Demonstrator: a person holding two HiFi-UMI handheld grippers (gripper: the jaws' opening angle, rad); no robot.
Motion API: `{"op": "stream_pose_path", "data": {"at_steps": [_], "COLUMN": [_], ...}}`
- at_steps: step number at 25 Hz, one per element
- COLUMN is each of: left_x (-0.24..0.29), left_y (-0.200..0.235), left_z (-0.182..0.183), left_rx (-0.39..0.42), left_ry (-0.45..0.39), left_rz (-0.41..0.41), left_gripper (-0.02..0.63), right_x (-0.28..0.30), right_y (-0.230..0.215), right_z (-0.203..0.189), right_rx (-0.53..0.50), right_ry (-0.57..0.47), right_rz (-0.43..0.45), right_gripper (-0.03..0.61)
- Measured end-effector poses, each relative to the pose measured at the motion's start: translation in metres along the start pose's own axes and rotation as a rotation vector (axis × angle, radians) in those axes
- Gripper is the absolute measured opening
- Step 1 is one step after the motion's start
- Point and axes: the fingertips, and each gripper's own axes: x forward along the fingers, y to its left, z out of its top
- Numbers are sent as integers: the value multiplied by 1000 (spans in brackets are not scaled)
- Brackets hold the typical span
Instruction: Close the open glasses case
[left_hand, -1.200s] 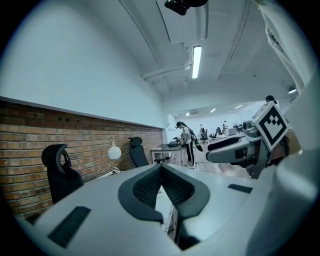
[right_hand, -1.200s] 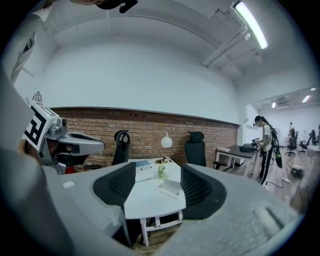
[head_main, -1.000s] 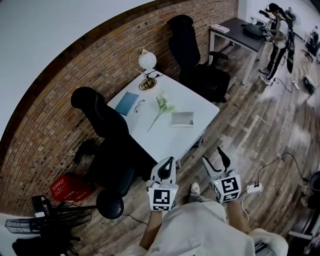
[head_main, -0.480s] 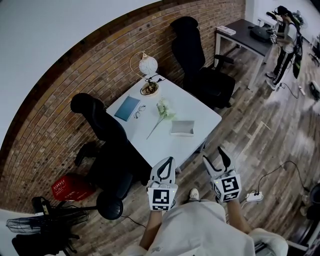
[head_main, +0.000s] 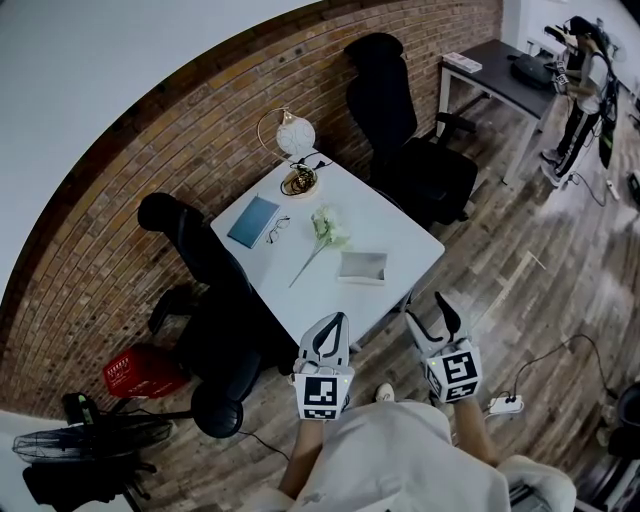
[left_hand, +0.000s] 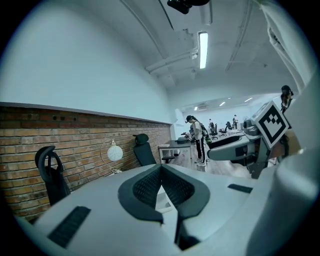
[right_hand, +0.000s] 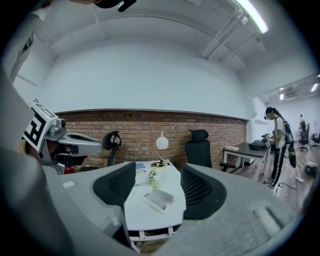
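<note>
— My left gripper (head_main: 336, 322) has its jaws pressed together on nothing.
— I see the right gripper (right_hand: 158, 172) spread wide, also empty. The glasses case (head_main: 362, 266)?
— It lies open on the white table (head_main: 405, 235), well ahead of both grippers, framed between the right one's jaws.

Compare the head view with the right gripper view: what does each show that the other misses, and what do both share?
Only the head view shows the floor fan and the power strip on the wooden floor. Only the right gripper view shows the ceiling light strip. Both show the white table by the brick wall, with the open glasses case, the flower and the globe lamp on it.
</note>
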Motion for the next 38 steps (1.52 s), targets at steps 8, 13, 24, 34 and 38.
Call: {"op": "stream_pose_path", "data": {"at_steps": [8,13,24,34,38], "left_x": [15,18,28,60,81], "left_y": [-2,-4,1,17,28], "left_z": [0,0,5,5,5], "left_rx": [0,3,9,10,8], "left_ry": [18,19,3,6,11], "left_rz": [17,20,18,-1,-13], "left_gripper": [5,5,5,5,5], "right_x": [12,14,23,53,71], "right_y": [-17,-19,-22,-37,-46], "right_z": [0,-2,4,6,8], "right_rx": [10,16,22,25,29], "right_ry": [-5,-3,-18,-7,5], "right_rz": [16,23,22,5,-11], "right_gripper": [282,282,282,282,282]}}
